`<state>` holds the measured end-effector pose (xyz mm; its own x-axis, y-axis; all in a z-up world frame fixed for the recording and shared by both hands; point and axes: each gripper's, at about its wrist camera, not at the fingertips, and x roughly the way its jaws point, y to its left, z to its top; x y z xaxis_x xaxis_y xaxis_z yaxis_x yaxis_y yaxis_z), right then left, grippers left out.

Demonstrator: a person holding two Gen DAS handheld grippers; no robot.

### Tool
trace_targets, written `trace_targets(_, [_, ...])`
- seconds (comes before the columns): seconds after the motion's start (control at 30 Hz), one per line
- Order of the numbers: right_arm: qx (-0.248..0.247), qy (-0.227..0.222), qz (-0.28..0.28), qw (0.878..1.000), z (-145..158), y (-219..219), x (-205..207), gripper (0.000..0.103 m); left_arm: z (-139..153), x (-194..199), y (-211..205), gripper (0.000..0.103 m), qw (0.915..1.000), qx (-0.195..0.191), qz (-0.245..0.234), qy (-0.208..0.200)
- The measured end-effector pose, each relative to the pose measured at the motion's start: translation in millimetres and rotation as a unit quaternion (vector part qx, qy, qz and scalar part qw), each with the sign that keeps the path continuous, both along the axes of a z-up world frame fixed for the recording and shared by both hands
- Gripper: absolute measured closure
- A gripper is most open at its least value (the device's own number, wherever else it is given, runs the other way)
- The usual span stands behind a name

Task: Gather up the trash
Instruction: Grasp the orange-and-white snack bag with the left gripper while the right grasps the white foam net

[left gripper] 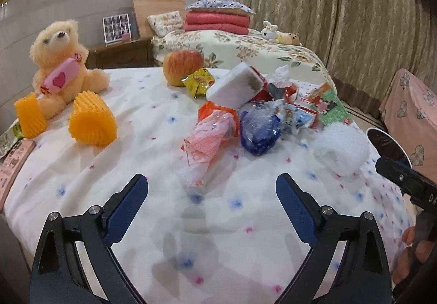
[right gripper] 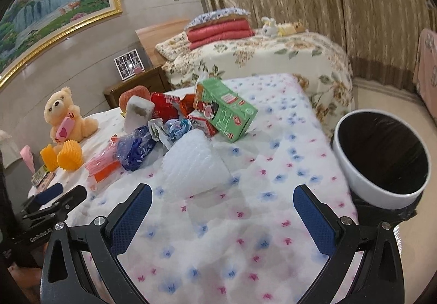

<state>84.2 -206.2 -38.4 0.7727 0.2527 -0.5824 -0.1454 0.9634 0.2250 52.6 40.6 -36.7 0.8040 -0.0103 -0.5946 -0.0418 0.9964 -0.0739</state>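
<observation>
White quilted bedding (right gripper: 273,156) dotted with blue and pink flowers carries the trash pile (left gripper: 254,110): an orange-and-clear plastic bag (left gripper: 210,134), a crumpled blue wrapper (left gripper: 259,129), a green carton (right gripper: 226,112), a white foam block (left gripper: 235,84) and a white foam net sleeve (right gripper: 194,167) nearest your right side. Your left gripper (left gripper: 211,190) hangs over bare bedding just short of the orange bag, jaws spread wide and holding nothing. Your right gripper (right gripper: 222,204) sits with its jaws apart too, empty, the foam sleeve just beyond its left finger. The white bin (right gripper: 382,161) with a black liner stands off the bed's right edge. A teddy bear (left gripper: 62,63), two orange foam nets (left gripper: 92,123) and an apple (left gripper: 181,66) lie farther left.
</observation>
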Motion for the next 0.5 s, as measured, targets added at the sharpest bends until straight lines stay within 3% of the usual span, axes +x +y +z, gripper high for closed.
trace_targets(0.2, [0.015,0.041,0.007,0.999,-9,5,22,0.002,-1,27,7,0.009,0.9998,0.010,0.004,0.016])
trace_targets(0.33, [0.033,0.066,0.010,0.997,-15,6,34,0.011,-6,43,10,0.012,0.9993,0.012,0.003,0.035])
trace_targets(0.37, [0.035,0.069,0.010,0.997,-16,6,36,0.015,-8,46,10,0.015,0.9991,0.013,0.002,0.040])
trace_targets(0.4, [0.038,0.073,0.010,0.997,-18,6,37,0.017,-10,49,11,0.025,0.9989,0.013,0.001,0.045])
trace_targets(0.47, [0.039,0.077,0.011,0.996,-19,7,38,0.031,-16,54,12,0.043,0.9982,0.006,-0.006,0.060])
trace_targets(0.5, [0.040,0.079,0.012,0.996,-19,6,39,0.035,-18,55,12,0.058,0.9977,0.000,-0.010,0.067])
